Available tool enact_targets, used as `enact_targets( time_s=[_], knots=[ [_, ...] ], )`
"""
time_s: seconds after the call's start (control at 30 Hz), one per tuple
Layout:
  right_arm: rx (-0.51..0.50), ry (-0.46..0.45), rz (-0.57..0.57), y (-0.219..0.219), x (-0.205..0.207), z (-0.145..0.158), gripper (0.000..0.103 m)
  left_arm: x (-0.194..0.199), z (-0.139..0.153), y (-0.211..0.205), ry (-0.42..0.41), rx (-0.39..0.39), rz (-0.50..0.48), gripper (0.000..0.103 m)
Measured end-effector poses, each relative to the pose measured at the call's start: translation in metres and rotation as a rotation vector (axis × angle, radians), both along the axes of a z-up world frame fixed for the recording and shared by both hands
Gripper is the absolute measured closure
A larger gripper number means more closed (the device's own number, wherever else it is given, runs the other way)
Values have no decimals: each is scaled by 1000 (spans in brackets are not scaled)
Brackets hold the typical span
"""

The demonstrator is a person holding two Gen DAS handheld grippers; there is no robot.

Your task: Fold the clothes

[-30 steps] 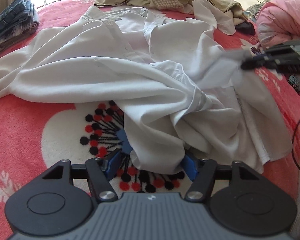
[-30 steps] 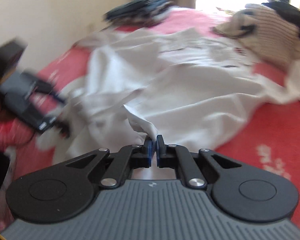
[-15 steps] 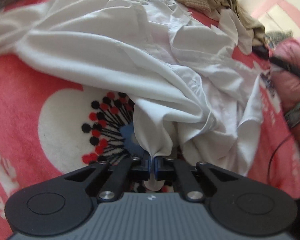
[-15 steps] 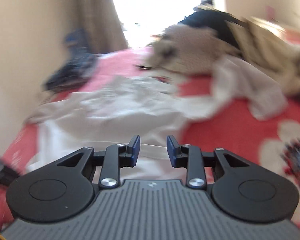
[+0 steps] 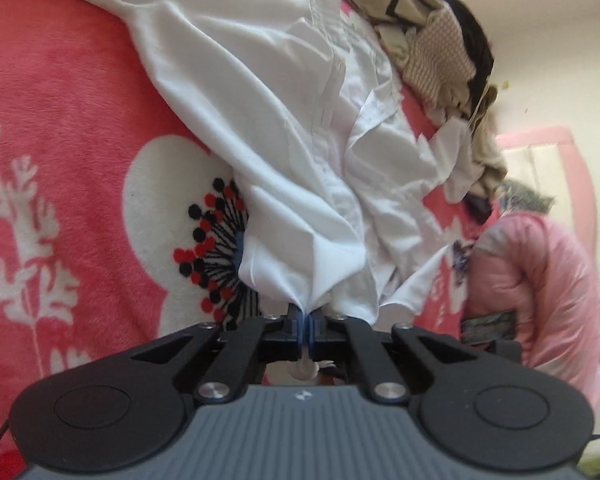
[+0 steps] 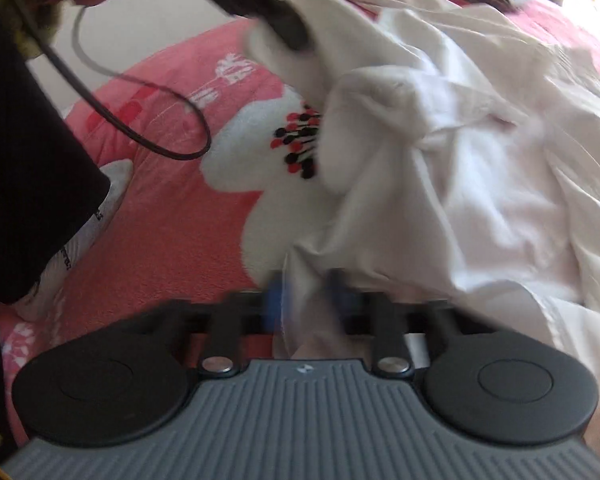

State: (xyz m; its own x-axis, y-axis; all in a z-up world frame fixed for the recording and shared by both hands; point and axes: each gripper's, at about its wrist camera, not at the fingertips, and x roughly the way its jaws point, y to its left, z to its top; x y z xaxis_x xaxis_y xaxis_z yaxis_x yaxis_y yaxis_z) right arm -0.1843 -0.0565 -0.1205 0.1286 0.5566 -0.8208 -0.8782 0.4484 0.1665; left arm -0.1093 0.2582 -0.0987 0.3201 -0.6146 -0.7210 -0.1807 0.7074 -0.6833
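Right gripper [image 6: 306, 300] motion-blurred; its jaws have just been closing, white shirt [image 6: 460, 184] cloth between the blue pads, grip unclear. Left gripper [image 5: 305, 330] clamped on a bunched shirt [image 5: 300, 152] edge. Shirt sprawls over the pink floral blanket [image 5: 60, 120]; bare blanket left of it, clothes pile [image 5: 432, 40] beyond.

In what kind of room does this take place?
Probably a bedroom at home: a white shirt lies on a pink flowered blanket, with a pile of unfolded clothes beyond it.

White shirt [image 5: 300, 140], crumpled, on pink blanket [image 5: 60, 100]
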Motion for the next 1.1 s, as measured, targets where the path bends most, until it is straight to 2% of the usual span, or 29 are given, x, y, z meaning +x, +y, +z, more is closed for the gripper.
enact_targets(
  time_s=[0.1,0.2,0.33,0.4,0.47,0.53,0.57,0.6,0.67,0.8,0.87,0.9,0.97,1.03,1.07,1.1],
  knots=[
    [107,89,-111,-29,20,21,103,-6,17,24,-42,-22,70,100],
    [277,176,-284,-70,42,43,103,-5,28,44,-93,-27,132,100],
    [464,293,-580,-132,71,41,103,15,11,62,-48,14,158,100],
    [498,331,-702,-152,80,29,103,26,-10,68,-12,27,157,99],
    [496,369,-822,-164,86,10,103,36,-36,72,65,20,158,98],
    [439,398,-899,-170,90,-6,99,38,-54,73,104,6,180,92],
    [405,404,-928,-173,90,-13,99,40,-62,73,123,-1,192,84],
    [381,397,-940,-174,88,-15,99,41,-71,74,143,-8,203,79],
    [364,363,-939,-178,85,-8,98,43,-78,71,149,-19,205,78],
    [372,138,-820,-172,74,33,94,45,-77,60,114,-32,177,79],
    [428,63,-754,-165,71,55,77,47,-77,55,106,-37,167,84],
    [463,37,-722,-161,69,64,75,47,-77,53,101,-41,162,87],
    [539,34,-633,-147,67,79,71,47,-75,49,91,-50,151,93],
    [590,107,-504,-124,65,82,65,45,-71,45,81,-59,146,94],
    [595,154,-448,-109,63,77,60,43,-68,44,78,-66,149,96],
    [567,189,-416,-93,61,67,59,41,-65,44,75,-73,152,97]
  ],
)
